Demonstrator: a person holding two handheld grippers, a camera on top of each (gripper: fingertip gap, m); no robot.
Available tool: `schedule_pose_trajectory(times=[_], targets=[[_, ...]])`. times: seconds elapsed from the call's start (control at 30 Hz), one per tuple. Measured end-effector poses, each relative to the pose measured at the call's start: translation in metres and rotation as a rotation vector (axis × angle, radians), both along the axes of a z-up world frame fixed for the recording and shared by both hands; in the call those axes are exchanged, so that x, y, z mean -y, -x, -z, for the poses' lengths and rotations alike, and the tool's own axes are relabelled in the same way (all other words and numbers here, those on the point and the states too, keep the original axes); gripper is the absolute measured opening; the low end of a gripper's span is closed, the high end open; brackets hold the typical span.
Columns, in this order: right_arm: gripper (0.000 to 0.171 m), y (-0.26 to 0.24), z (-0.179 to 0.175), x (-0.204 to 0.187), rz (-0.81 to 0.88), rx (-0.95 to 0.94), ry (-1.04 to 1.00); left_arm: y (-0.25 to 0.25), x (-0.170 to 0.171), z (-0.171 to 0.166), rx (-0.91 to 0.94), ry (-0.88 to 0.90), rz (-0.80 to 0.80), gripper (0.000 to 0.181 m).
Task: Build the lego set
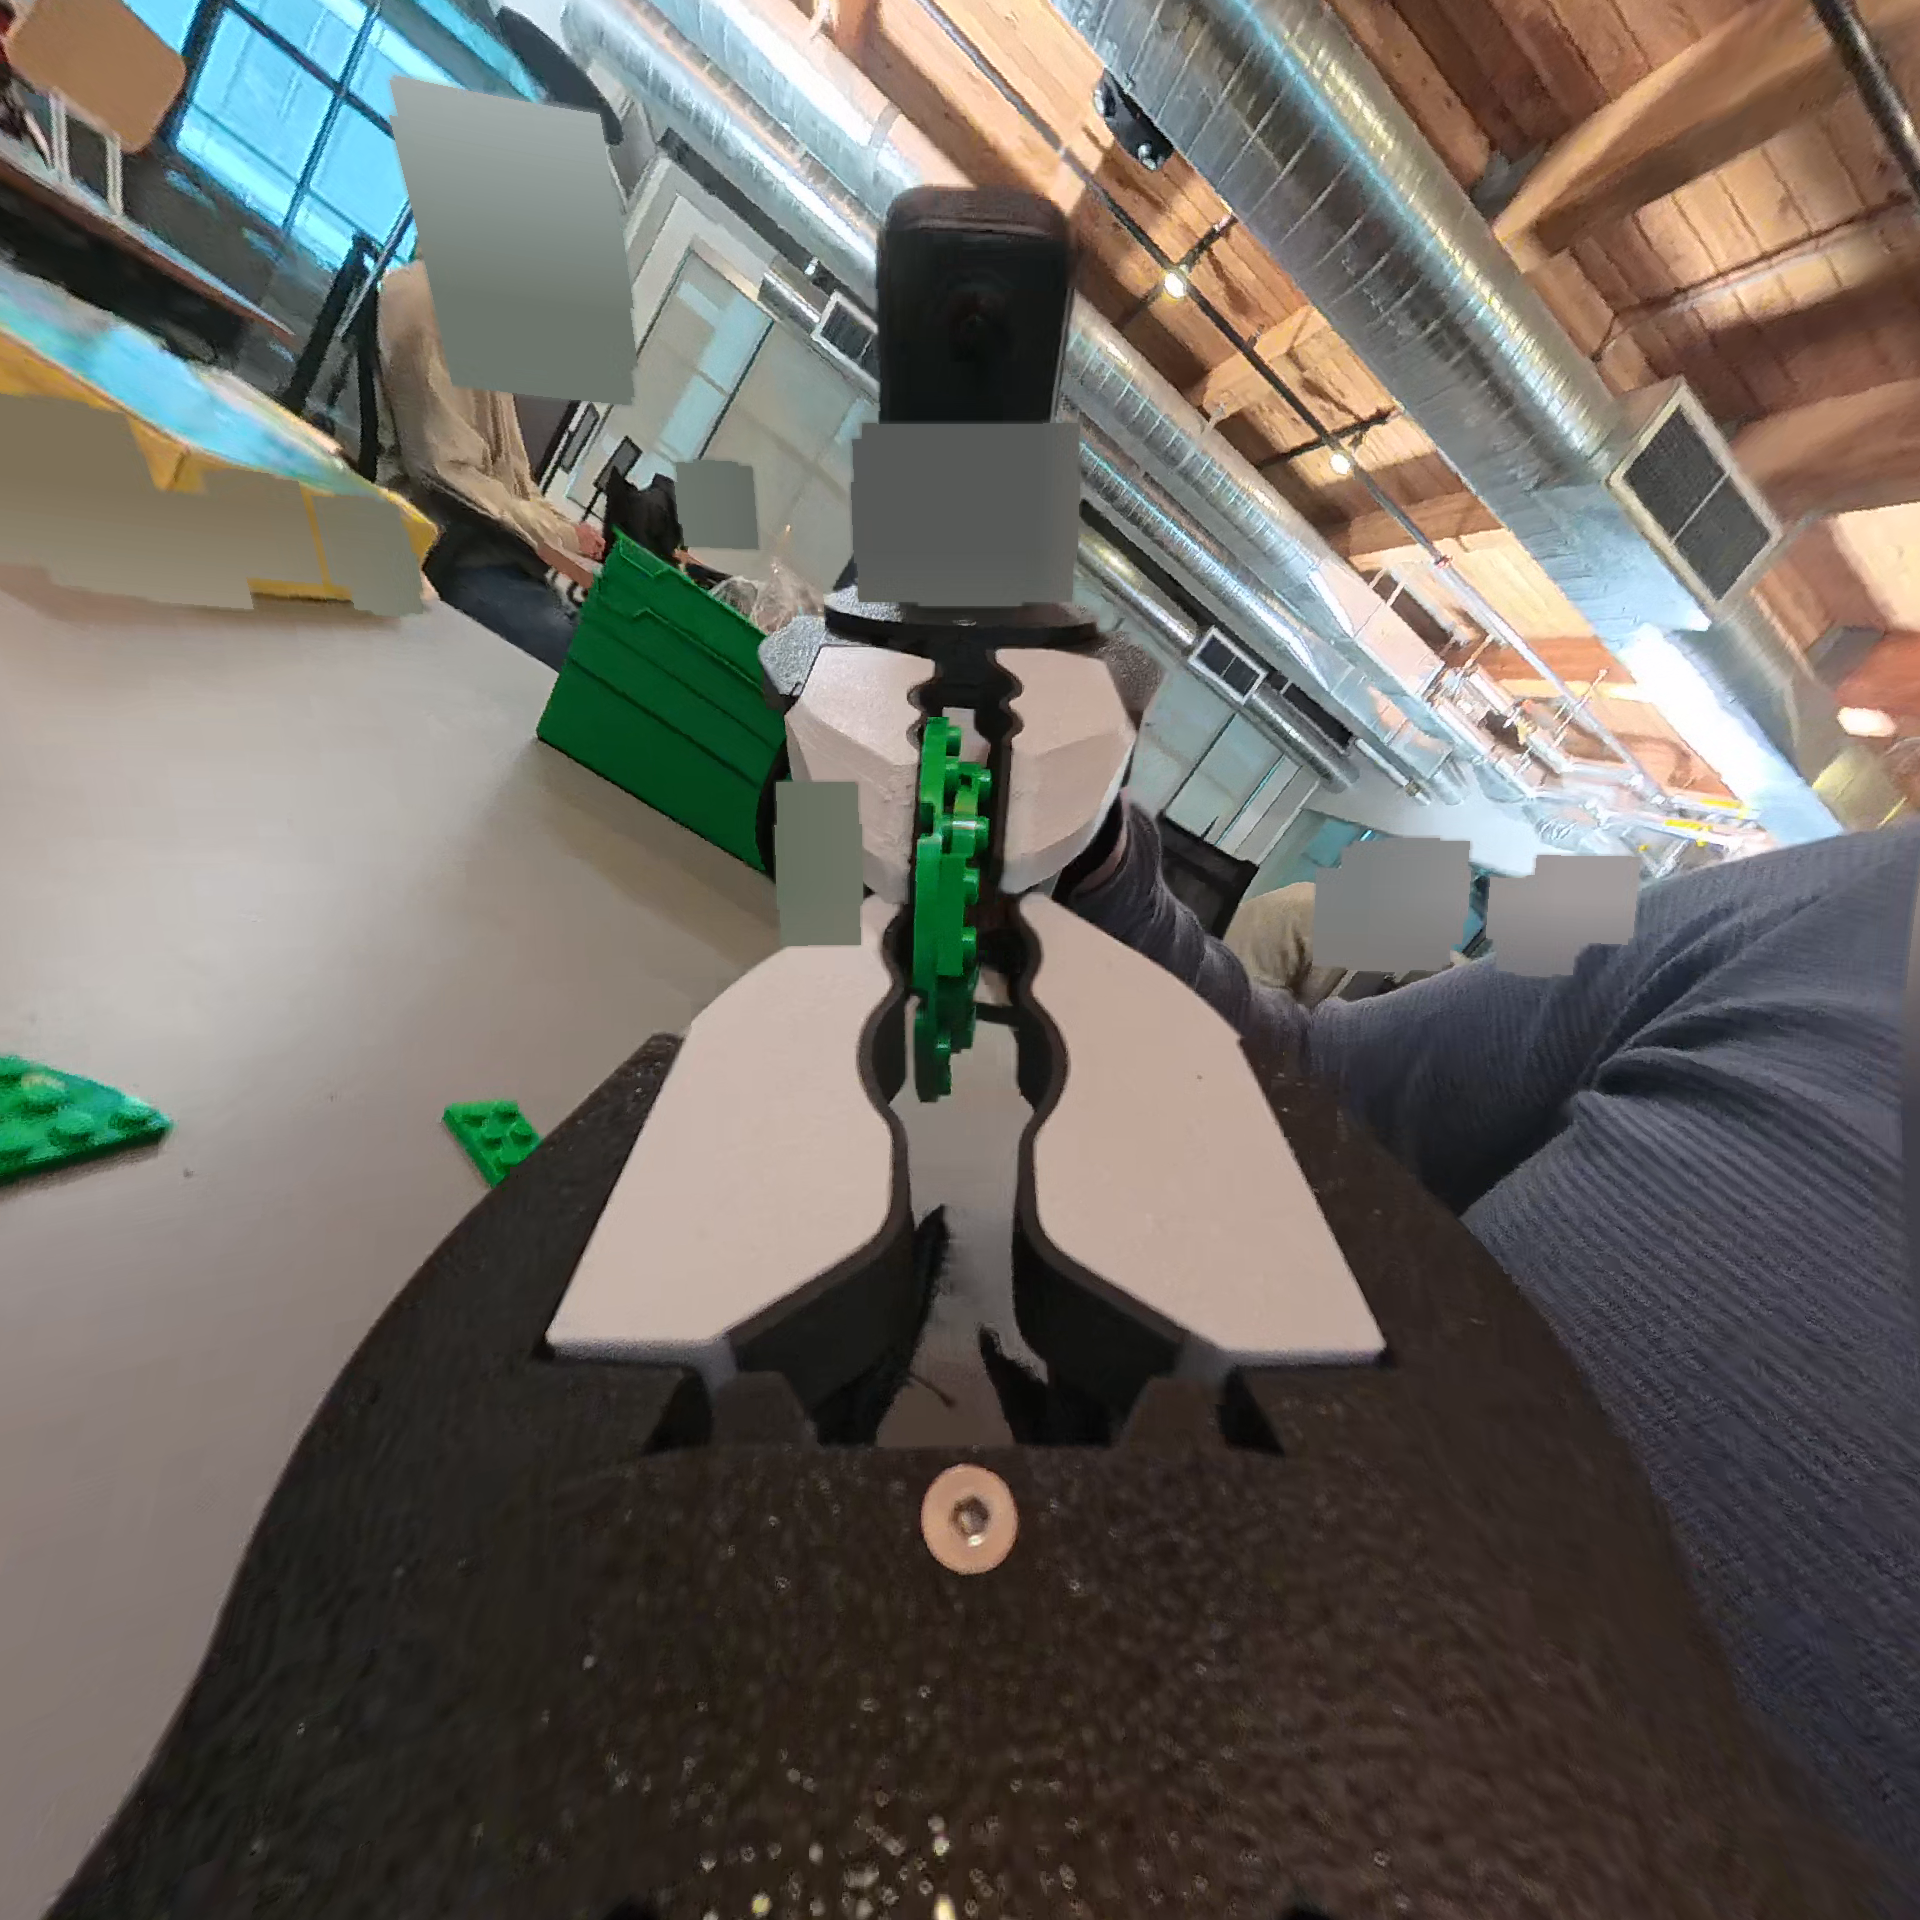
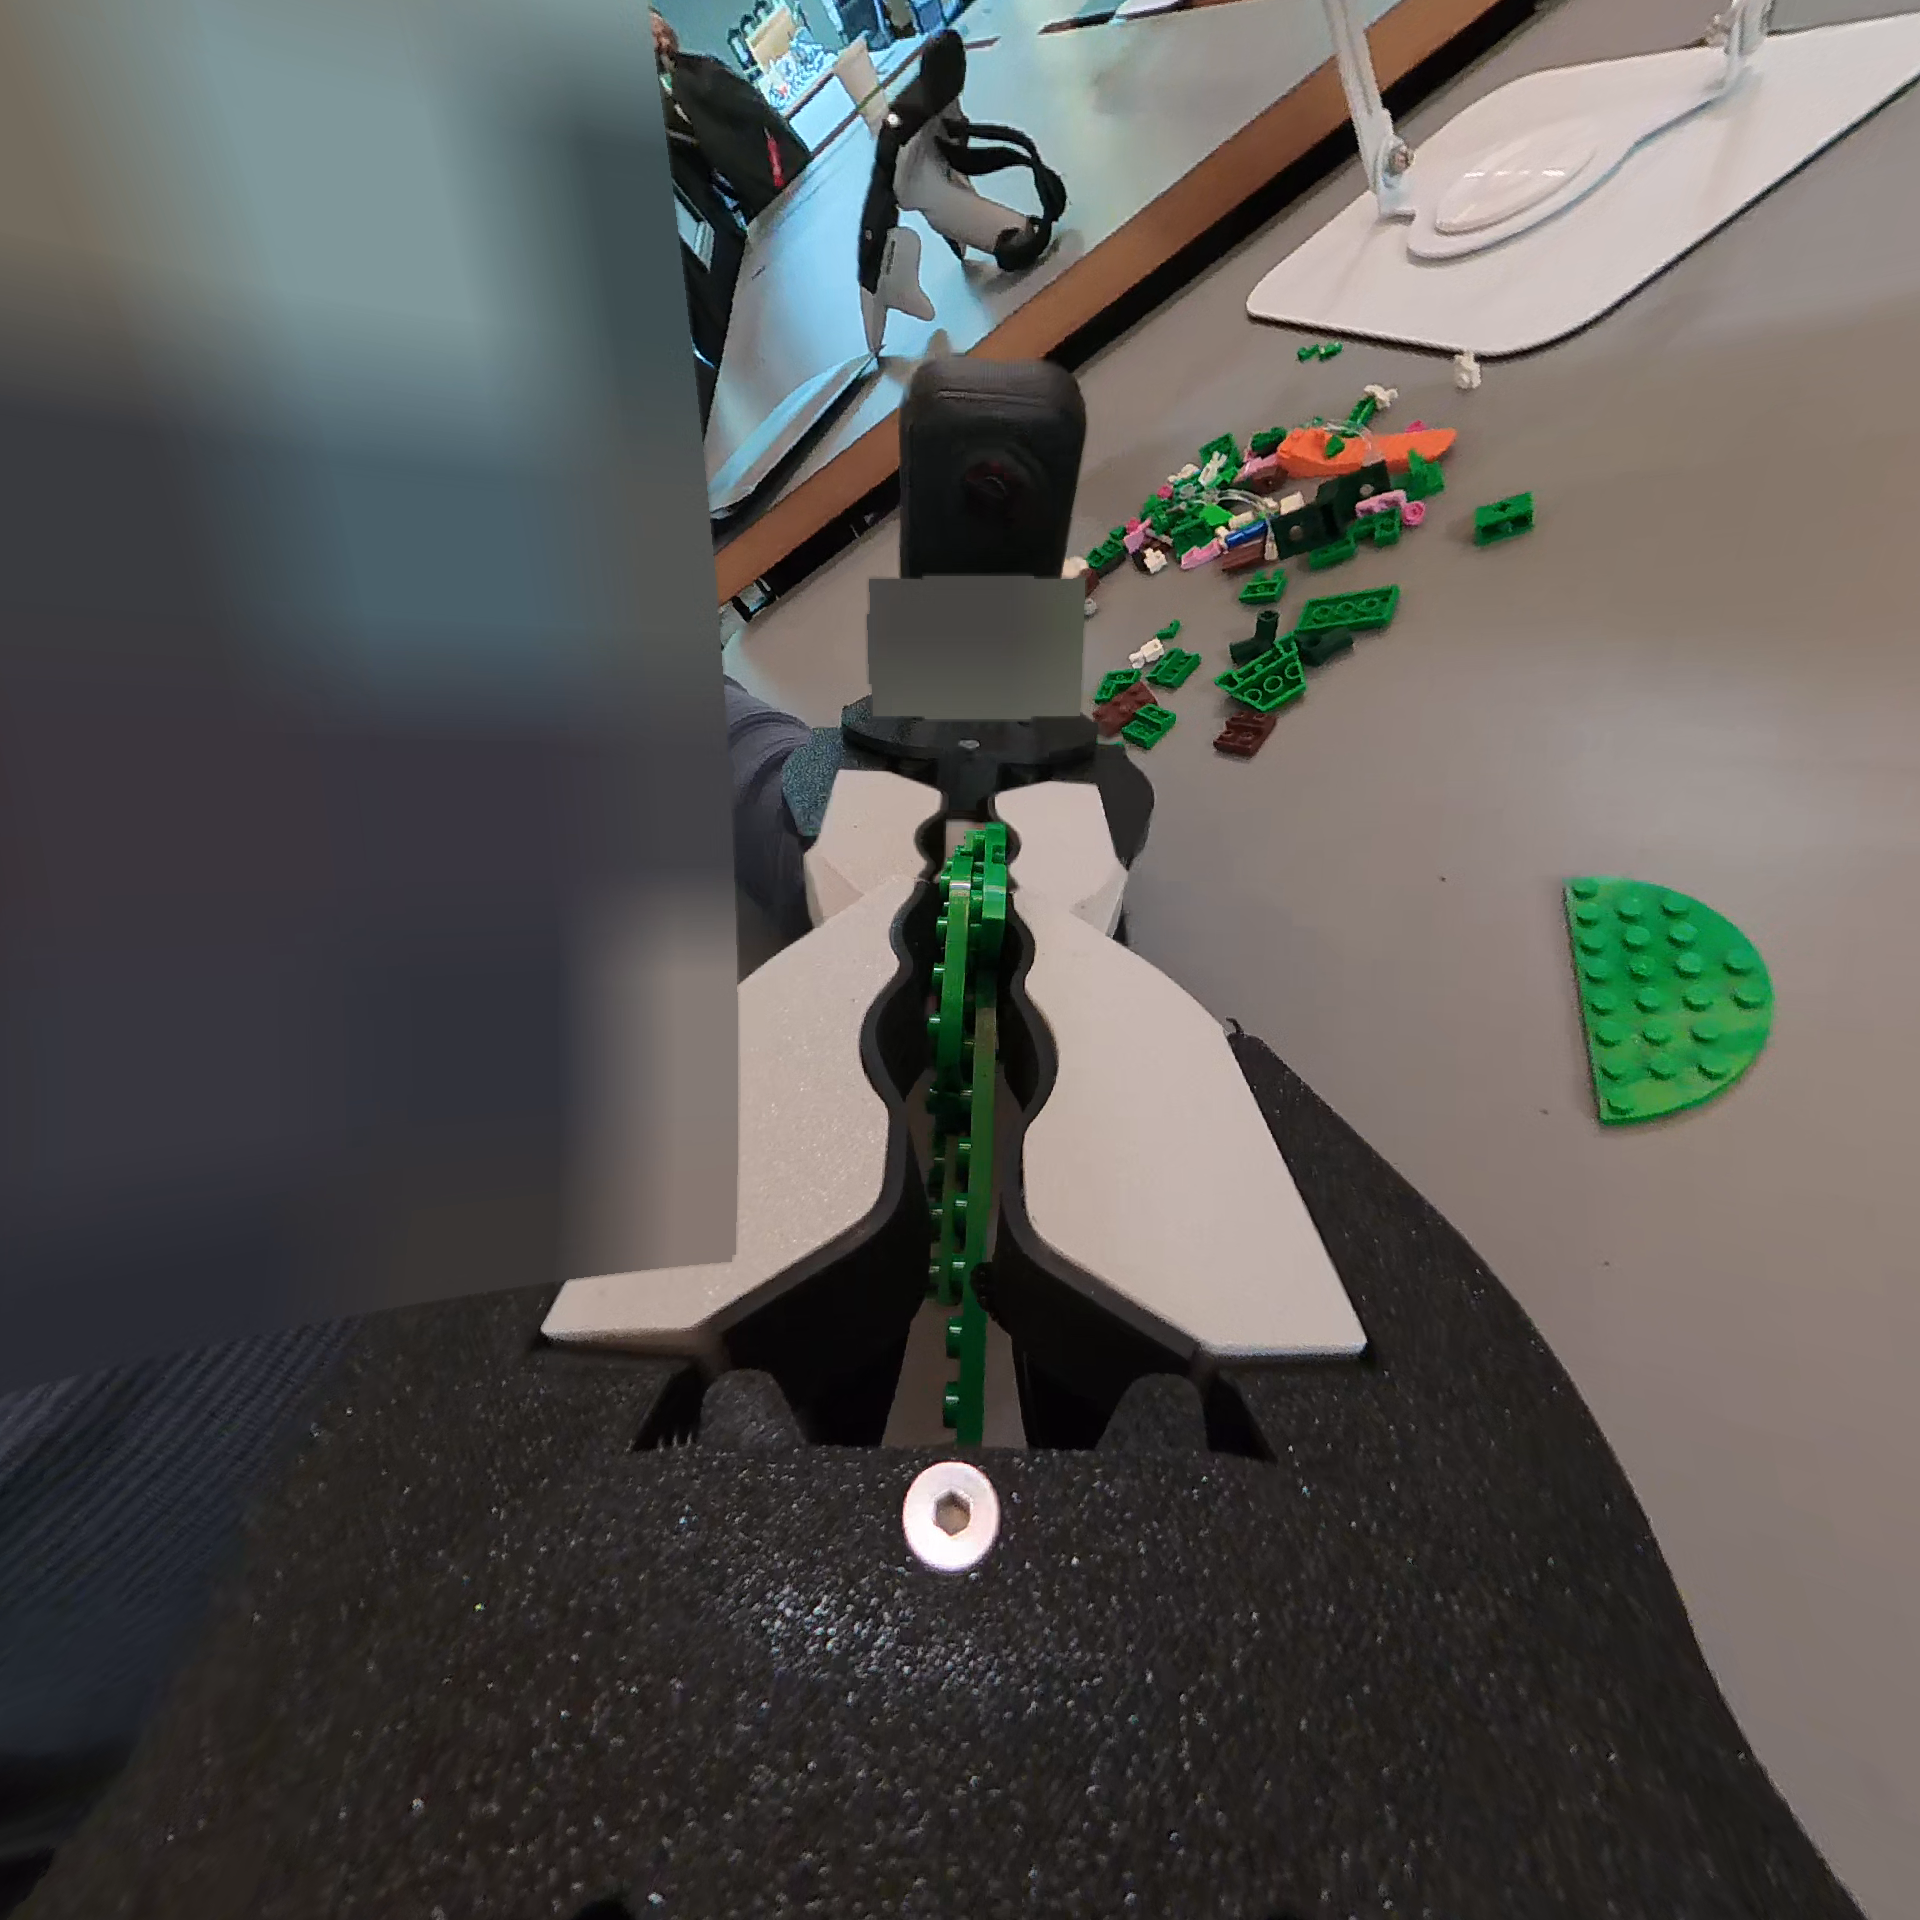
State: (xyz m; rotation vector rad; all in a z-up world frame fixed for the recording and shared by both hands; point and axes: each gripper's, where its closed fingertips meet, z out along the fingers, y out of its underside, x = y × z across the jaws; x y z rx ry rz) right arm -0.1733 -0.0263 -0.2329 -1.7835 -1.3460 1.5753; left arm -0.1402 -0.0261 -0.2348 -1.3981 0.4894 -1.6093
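A stack of green Lego plates (image 2: 966, 1091) is held edge-on above the grey table (image 2: 1455, 1299), between my two grippers, which face each other. My right gripper (image 2: 968, 896) is shut on it, and the plates run deep between its white fingers (image 2: 1143, 1143). My left gripper (image 1: 954, 935) is shut on the other end of the same green plates (image 1: 943, 935). The right gripper (image 1: 961, 727) shows opposite in the left wrist view, with a black camera above it. The left gripper (image 2: 968, 831) shows opposite in the right wrist view.
A green half-round plate (image 2: 1662, 997) lies on the table to the right. A pile of loose bricks (image 2: 1278, 520) with an orange piece (image 2: 1361, 449) lies farther back, before a white stand base (image 2: 1558, 208). A small green plate (image 1: 494, 1138) and a green bin (image 1: 665, 707) are at left. A person's blue sleeve (image 1: 1662, 1143) is at right. Left and right tips are no more than a few centimetres apart.
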Motion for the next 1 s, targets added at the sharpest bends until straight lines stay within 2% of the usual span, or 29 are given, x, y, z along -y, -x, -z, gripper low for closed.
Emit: schedule_pose_trajectory(times=[0.1, 0.17, 0.43, 0.57, 0.83, 1.0], targets=[[0.010, -0.003, -0.001, 0.001, -0.011, -0.015, -0.037, 0.006, -0.005, -0.005, -0.022, -0.066, -0.066, 0.038], [0.010, -0.005, 0.002, 0.001, -0.012, -0.008, -0.073, 0.010, -0.008, -0.005, -0.064, -0.128, -0.104, 0.042], [0.010, -0.014, 0.012, 0.010, -0.087, -0.072, -0.314, 0.007, 0.004, 0.002, -0.221, -0.324, -0.046, 0.030], [0.010, -0.020, 0.022, 0.011, -0.102, -0.086, -0.444, 0.013, -0.002, 0.010, -0.326, -0.386, -0.060, 0.023], [0.010, -0.021, 0.056, 0.016, -0.143, 0.057, -0.622, 0.003, 0.010, 0.037, -0.570, -0.521, 0.033, 0.023], [0.010, -0.023, 0.067, 0.016, -0.165, 0.105, -0.672, 0.001, 0.012, 0.049, -0.666, -0.563, 0.046, 0.013]])
